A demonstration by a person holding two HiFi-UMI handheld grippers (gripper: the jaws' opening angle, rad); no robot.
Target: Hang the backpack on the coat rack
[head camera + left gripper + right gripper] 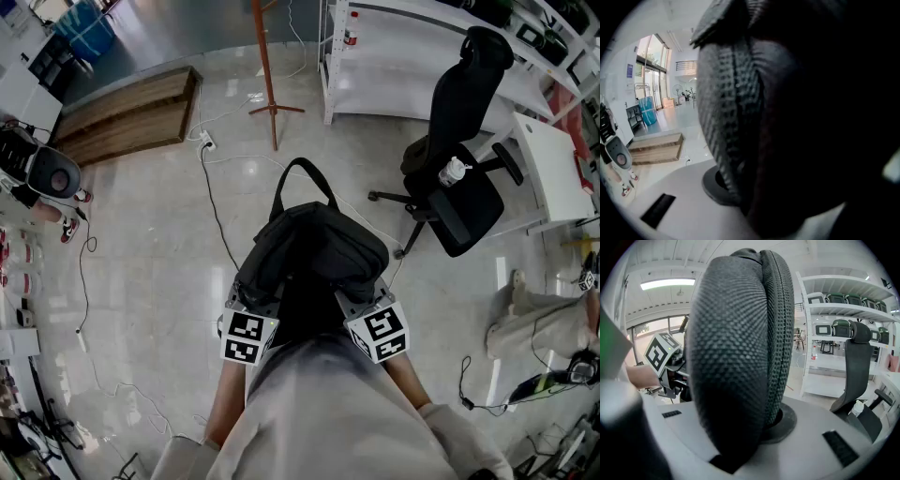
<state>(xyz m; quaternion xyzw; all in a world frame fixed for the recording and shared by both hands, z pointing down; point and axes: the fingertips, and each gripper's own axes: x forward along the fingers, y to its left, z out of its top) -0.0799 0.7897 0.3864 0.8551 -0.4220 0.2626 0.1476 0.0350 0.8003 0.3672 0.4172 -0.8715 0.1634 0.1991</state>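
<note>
i'm carrying the backpack (314, 248) out in front of me, lifted clear of the floor (150, 244), one gripper on each side of it. the left gripper (258, 302) has its fingers drawn narrow onto padded fabric of the bag; its own view is almost filled by that dark ribbed material. the right gripper (364, 305) is likewise clamped narrow, on a thick mesh shoulder strap (740, 357) that stands upright between its fingers. holding both sides keeps the bag level and stops it swinging, as i read it.

the top handle loop (304, 162) sticks out ahead of the bag, free of both grippers, which is the part i'd want to drop over a hook. the coat rack (266, 84) stands well ahead on its splayed feet, and only its reddish pole and base show, so i can't see the hooks from here. an office chair (459, 159) sits off to the right, away from my path. i judge the hanging not yet begun: the bag needs bringing to the rack and raising.
</note>
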